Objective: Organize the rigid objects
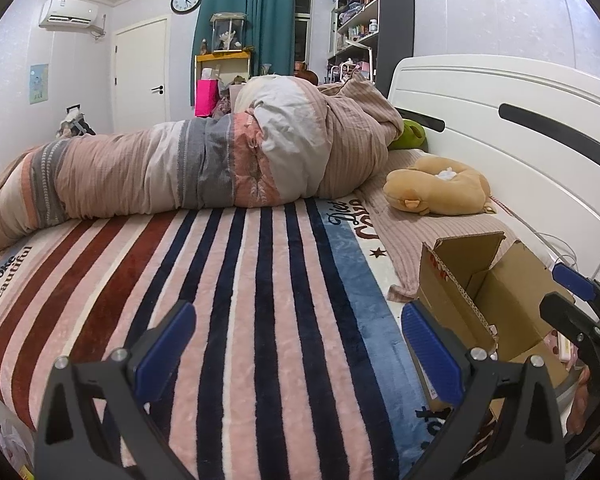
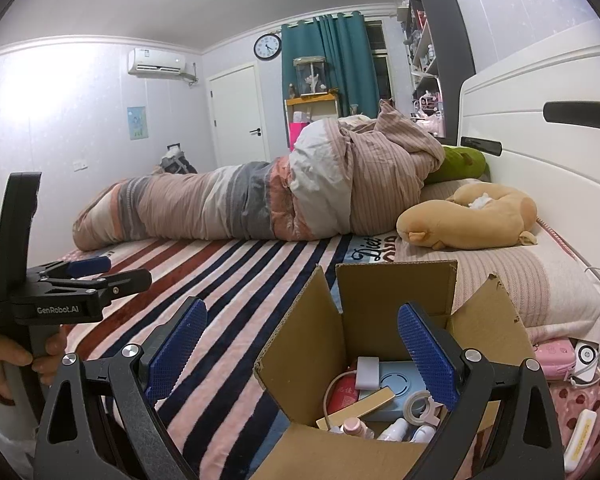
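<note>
A: Where are you holding your right gripper (image 2: 302,354) at this moment?

B: You are holding it low over the open cardboard box (image 2: 396,312), which is sitting on the striped blanket (image 2: 236,280) close to the pillow end of the bed. Its fingers are spread wide and gripping nothing. The right-hand pad (image 2: 428,356) is hanging just inside the box's opening, while the left-hand pad (image 2: 176,354) is staying outside it, over the blanket.

A: And what is lying in the box?

B: Below and between the pads you are looking at a light blue device (image 2: 396,384), a white block (image 2: 368,372) resting on it, a roll of clear tape (image 2: 418,404), a tan wooden piece (image 2: 364,406) and some small pink and white bottles (image 2: 358,426). Nothing in there is touching the fingers.

A: How about your left gripper (image 1: 300,354)?

B: You are keeping it beside the box, over bare blanket, with its fingers released wide and nothing between them. In its view the box (image 1: 500,292) is standing just beyond the right-hand pad (image 1: 430,354), outside the gap.

A: Anything else lying nearby?

B: A pink case (image 2: 554,354) and a yellow-and-white item (image 2: 582,442) are lying on the bedding to the right of the box, apart from both grippers.
</note>
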Tool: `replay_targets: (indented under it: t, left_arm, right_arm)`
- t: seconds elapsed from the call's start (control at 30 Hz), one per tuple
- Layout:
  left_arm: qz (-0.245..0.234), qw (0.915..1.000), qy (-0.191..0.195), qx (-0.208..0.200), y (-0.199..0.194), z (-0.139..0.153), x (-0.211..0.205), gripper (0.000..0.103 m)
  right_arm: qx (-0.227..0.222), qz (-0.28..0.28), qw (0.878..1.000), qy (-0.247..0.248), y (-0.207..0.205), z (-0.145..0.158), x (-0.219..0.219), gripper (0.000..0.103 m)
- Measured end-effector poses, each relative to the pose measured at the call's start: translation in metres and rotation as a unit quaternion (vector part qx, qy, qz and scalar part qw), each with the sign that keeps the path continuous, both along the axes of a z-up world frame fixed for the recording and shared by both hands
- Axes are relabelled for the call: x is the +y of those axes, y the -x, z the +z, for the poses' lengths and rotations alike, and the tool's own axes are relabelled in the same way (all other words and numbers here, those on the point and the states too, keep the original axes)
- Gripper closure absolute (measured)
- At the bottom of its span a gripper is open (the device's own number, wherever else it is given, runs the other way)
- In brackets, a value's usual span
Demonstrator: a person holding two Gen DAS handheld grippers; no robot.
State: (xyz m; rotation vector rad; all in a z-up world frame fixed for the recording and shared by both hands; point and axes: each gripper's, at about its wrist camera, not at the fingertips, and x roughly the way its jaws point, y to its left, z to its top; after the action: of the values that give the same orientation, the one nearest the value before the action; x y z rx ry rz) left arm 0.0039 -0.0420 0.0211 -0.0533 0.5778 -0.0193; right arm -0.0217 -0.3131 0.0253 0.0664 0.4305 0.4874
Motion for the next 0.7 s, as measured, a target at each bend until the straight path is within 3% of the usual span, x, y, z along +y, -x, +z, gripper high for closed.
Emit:
replay_targets:
  t: [0.7]
  left_arm:
    - [0.006,1.0000,-0.001,-0.001,0.0034,0.0028,0.0014,0.001]
  right_arm:
    - [-0.001,-0.002,1.000,-0.003,0.0028,0.0017,0.0004,0.007]
